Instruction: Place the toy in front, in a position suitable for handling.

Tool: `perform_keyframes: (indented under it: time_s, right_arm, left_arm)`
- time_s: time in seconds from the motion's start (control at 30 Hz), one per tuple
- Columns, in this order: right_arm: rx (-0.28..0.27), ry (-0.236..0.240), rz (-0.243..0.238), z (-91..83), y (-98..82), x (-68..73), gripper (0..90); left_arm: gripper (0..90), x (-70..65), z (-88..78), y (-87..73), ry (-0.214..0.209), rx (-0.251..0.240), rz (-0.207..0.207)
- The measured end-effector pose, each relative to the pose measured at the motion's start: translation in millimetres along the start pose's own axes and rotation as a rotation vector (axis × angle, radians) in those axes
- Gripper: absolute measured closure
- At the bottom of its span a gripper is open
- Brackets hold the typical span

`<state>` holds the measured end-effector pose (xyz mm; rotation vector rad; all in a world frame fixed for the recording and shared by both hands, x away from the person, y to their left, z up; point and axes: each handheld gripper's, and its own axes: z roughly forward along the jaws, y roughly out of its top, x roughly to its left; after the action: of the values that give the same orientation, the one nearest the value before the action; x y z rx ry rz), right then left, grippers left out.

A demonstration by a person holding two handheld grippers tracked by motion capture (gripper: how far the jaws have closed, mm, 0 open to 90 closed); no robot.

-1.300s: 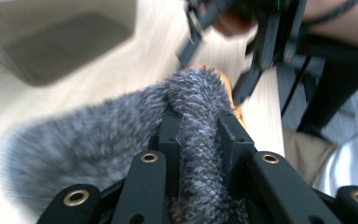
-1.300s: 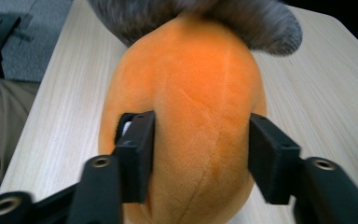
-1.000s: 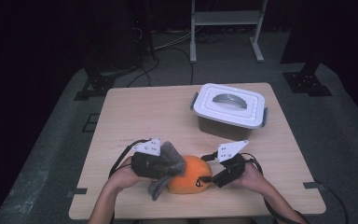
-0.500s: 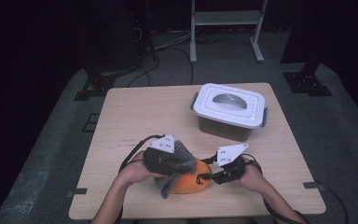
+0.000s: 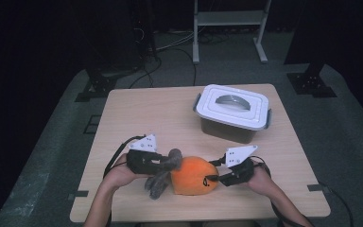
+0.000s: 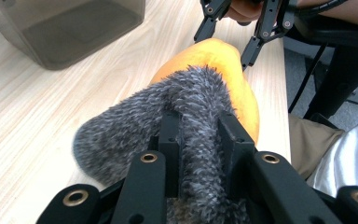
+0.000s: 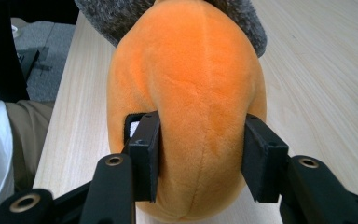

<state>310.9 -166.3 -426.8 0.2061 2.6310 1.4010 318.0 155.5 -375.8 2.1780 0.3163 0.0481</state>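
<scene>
Orange plush toy [image 5: 194, 176] is seen in the high view lying on the tabletop [image 5: 170, 113] near its 6 o'clock edge, between the two tools. A grey furry piece [image 5: 160, 172] is joined to the toy at its 9 o'clock end. The left tool [image 5: 163, 163] is held at 9 o'clock of the toy, the right tool [image 5: 216, 178] at 3 o'clock. A lidded grey box [image 5: 232, 113] stands well apart at 1 o'clock of the toy.

In the left gripper view, the left tool [image 6: 199, 140] is found nearly fully closed, its two jaws pinching a narrow fold of the grey furry piece [image 6: 168, 116]. The orange plush toy [image 6: 223, 70] is seen just beyond, at 12 o'clock. The right tool [image 6: 228, 42] is seen farther off at 12 o'clock, its jaws set either side of the toy's far end. A corner of the grey box [image 6: 70, 28] is noted at 10 o'clock.

In the right gripper view, the right tool [image 7: 200, 149] is found part-way closed on the orange plush toy [image 7: 191, 93], having just been closing. Both pads are pressed against the toy's sides and the plush is dented inward. The grey furry piece [image 7: 112, 21] is seen at 12 o'clock behind the toy.
</scene>
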Motion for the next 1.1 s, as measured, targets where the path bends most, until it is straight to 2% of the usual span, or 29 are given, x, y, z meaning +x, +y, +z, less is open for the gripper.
perform_keyframes:
  time_s: [0.13,0.27,0.4,0.47,0.53,0.77,0.93,1.1]
  right_arm:
    - [0.001,-0.011,-0.019,2.2,5.3,4.1,52.7]
    - [-0.007,-0.016,-0.012,3.3,7.4,6.5,52.8]
    - [-0.008,-0.015,-0.020,4.5,9.1,7.5,52.8]
    - [0.002,-0.018,-0.024,3.5,8.3,7.4,52.9]
    - [0.004,-0.017,-0.016,2.3,5.8,6.1,52.9]
    - [-0.007,-0.013,-0.019,1.2,7.9,6.5,53.1]
    - [-0.021,-0.039,-0.047,-5.1,18.2,10.8,53.8]
    - [-0.015,-0.054,-0.069,-4.1,27.3,17.1,53.9]
  left_arm:
    - [73.7,-6.0,12.1,7.7,-0.039,-0.004,0.030]
    - [73.7,-13.1,25.1,26.4,-0.085,-0.029,0.070]
    - [73.7,-20.2,43.3,43.9,-0.111,-0.004,0.112]
    - [73.7,-20.5,50.1,46.1,-0.106,0.032,0.127]
    - [73.8,-19.9,50.9,44.2,-0.108,0.032,0.119]
    - [73.9,-19.2,33.1,38.3,-0.062,0.056,0.115]
    - [73.9,-25.4,34.8,48.6,-0.060,0.059,0.143]
    - [73.9,-39.3,52.2,66.5,-0.084,0.081,0.204]
